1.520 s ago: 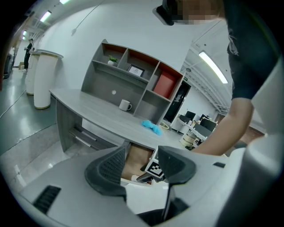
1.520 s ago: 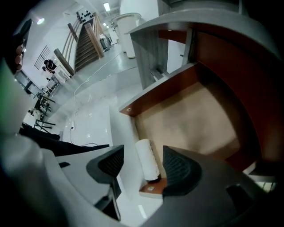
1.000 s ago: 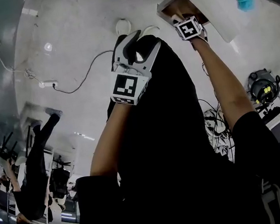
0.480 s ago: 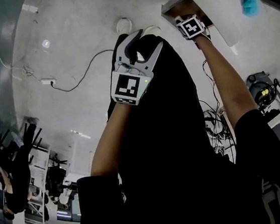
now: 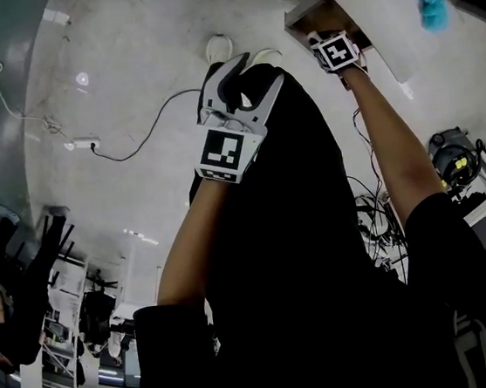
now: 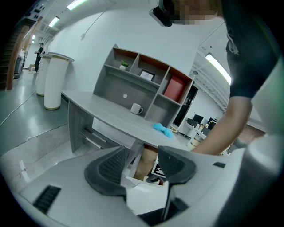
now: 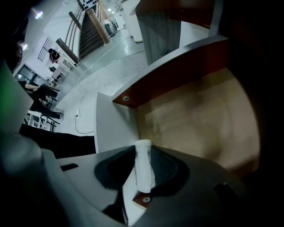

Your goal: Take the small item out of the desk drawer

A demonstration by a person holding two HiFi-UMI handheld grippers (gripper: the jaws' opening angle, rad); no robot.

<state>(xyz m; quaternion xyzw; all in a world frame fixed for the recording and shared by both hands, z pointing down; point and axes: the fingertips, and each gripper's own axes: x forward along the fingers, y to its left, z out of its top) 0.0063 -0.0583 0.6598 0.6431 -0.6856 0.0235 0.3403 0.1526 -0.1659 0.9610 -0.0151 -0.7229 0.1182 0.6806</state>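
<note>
The desk drawer (image 7: 199, 119) is pulled out, its pale wooden bottom bare under my right gripper (image 7: 142, 165). A small white cylindrical item (image 7: 143, 166) stands upright between that gripper's pads, pinched between them, while the jaws are opening slightly. In the head view only the right gripper's marker cube (image 5: 335, 51) shows, at the drawer's (image 5: 327, 17) mouth. My left gripper (image 5: 241, 70) hangs open and holds nothing, in front of the person's dark clothing and short of the drawer (image 6: 144, 160).
The grey desk (image 6: 111, 113) carries a blue cloth (image 6: 163, 129), a white mug (image 6: 136, 108) and a shelf unit (image 6: 146, 84). A cable (image 5: 132, 150) runs over the grey floor. A white pillar (image 6: 55, 80) stands at the left.
The right gripper's marker cube has drifted slightly right and down at the drawer mouth. The left gripper has hardly moved. A person in the background has moved away.
</note>
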